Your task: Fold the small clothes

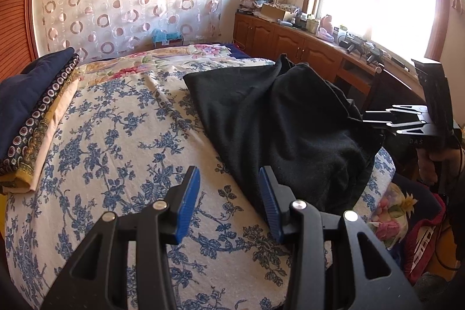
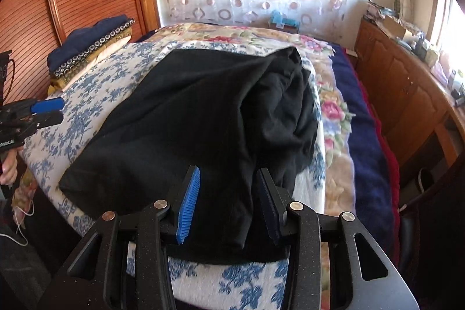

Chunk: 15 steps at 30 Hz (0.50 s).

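The black garment (image 2: pixel 203 118) lay on the floral sheet (image 1: pixel 122 135), its long axis running away from the right gripper (image 2: pixel 228 202), whose parted jaws straddled a near fold without clamping. The left gripper (image 1: pixel 229 202), open and empty, hovered beside its edge. Folded clothes (image 1: pixel 32 109) sat well apart.

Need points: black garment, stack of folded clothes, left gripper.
black garment (image 2: pixel 203 112), right wrist view, on its flat middle panel.
stack of folded clothes (image 1: pixel 32 118), left wrist view, on the navy top piece.
left gripper (image 1: pixel 229 204), left wrist view, midway between its blue-padded fingertips.
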Each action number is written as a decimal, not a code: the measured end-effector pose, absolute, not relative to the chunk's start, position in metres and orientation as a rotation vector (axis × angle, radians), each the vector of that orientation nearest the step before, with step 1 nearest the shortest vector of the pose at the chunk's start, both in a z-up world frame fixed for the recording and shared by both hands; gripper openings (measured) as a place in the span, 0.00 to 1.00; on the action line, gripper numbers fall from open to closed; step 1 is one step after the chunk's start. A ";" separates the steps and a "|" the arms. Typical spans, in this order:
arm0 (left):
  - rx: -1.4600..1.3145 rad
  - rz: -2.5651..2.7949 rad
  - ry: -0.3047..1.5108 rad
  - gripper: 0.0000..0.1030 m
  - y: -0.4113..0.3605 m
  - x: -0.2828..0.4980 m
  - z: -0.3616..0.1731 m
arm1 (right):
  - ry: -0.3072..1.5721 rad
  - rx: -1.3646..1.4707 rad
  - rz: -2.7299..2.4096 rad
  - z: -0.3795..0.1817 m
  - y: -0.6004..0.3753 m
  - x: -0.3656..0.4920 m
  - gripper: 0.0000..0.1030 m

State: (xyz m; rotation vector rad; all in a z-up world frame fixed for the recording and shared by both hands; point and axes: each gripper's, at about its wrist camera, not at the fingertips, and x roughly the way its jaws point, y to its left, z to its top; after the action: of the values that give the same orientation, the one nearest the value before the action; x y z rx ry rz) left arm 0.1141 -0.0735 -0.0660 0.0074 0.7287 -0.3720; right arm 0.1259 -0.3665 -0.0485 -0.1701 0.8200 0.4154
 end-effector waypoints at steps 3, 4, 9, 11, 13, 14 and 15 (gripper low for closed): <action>0.018 -0.385 0.743 0.40 -0.080 0.114 -0.071 | 0.839 -0.151 0.407 -0.057 -0.372 0.122 0.40; 0.020 -0.388 0.745 0.40 -0.081 0.114 -0.072 | 0.845 -0.150 0.409 -0.059 -0.372 0.122 0.40; 0.021 -0.400 0.758 0.40 -0.086 0.114 -0.079 | 0.862 -0.153 0.395 -0.067 -0.375 0.120 0.30; 0.026 -0.404 0.762 0.40 -0.088 0.114 -0.081 | 0.861 -0.151 0.404 -0.067 -0.376 0.119 0.15; 0.028 -0.407 0.764 0.40 -0.090 0.113 -0.082 | 0.843 -0.148 0.420 -0.064 -0.377 0.115 0.06; 0.028 -0.408 0.764 0.40 -0.091 0.113 -0.082 | 0.824 -0.150 0.417 -0.061 -0.377 0.112 0.03; 0.027 -0.409 0.764 0.40 -0.091 0.112 -0.082 | 0.810 -0.147 0.417 -0.059 -0.378 0.109 0.03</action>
State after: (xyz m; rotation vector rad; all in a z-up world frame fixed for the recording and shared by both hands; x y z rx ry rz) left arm 0.1123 -0.0906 -0.0824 0.0271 0.7644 -0.4092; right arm 0.1095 -0.3776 -0.0589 -0.1475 0.8096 0.4168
